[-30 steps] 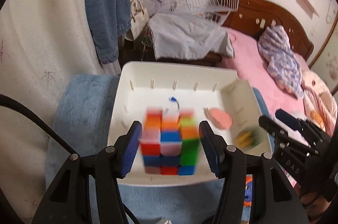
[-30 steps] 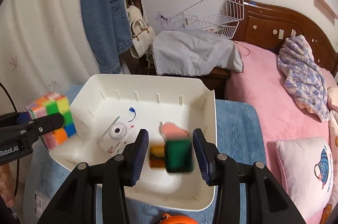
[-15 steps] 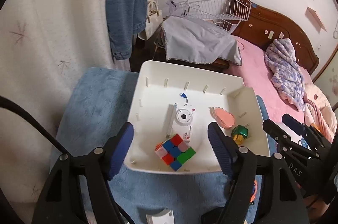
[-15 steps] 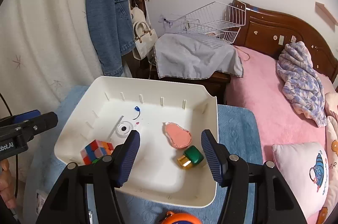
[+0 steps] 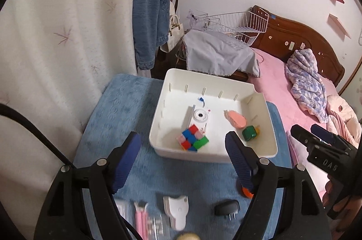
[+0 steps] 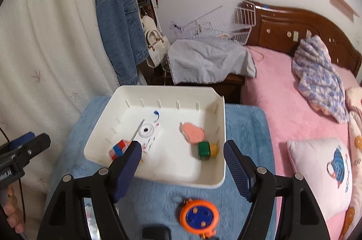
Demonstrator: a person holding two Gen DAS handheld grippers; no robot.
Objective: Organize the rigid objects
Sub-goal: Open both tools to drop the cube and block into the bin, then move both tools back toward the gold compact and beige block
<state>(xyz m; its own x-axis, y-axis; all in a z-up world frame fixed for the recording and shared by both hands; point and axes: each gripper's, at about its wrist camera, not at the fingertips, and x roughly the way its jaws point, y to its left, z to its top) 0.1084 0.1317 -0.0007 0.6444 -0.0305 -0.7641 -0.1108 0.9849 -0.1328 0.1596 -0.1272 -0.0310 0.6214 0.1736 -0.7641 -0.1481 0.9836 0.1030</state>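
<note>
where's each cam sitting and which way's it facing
Left wrist: sits on the left gripper, looking forward and down at the white bin on the blue mat; its opening, empty fingers show, with the right gripper at the right edge.
Right wrist: sits on the right gripper, facing the same bin; its opening, empty fingers show, with the left gripper at left.
Shared: bin, cube, green toy.
</note>
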